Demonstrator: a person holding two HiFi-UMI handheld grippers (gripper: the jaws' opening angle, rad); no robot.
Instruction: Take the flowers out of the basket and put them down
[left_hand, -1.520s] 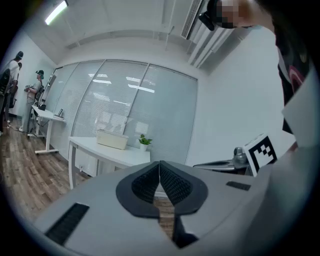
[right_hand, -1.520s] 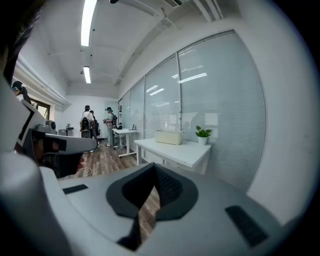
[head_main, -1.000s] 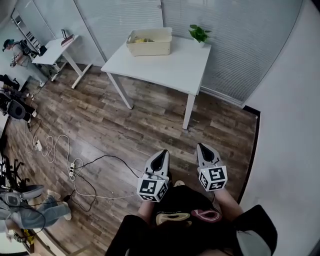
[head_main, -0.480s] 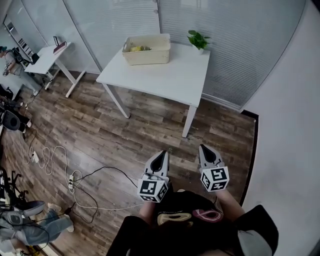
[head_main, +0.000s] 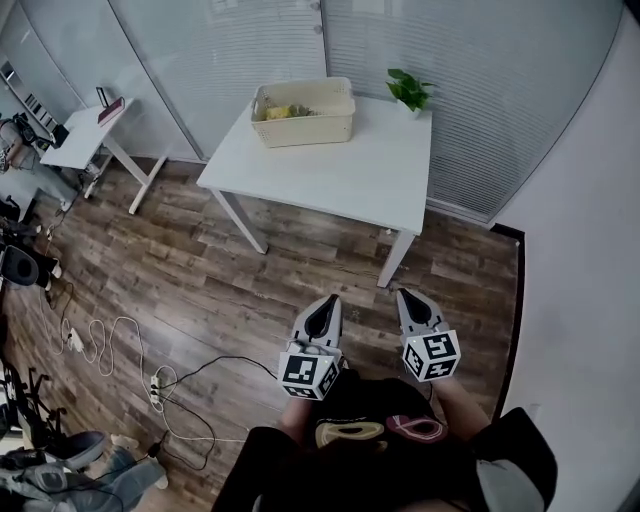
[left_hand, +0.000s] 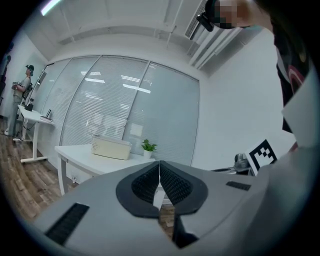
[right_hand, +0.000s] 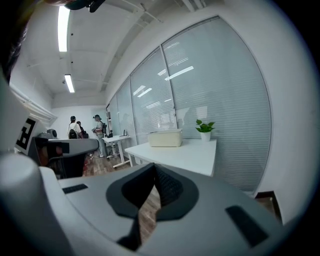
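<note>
Fingers on our left gripper (head_main: 329, 301) and right gripper (head_main: 403, 294) meet tip to tip, holding nothing. At twelve o'clock, well apart from us, the basket (head_main: 305, 127) sits on the white table (head_main: 340, 175). Its walls hide most of the flowers (head_main: 283, 112); we make out only yellow-green bits.

I hold my left gripper (head_main: 323, 318) and right gripper (head_main: 413, 306) side by side before me, jaws closed, nothing between them.
</note>
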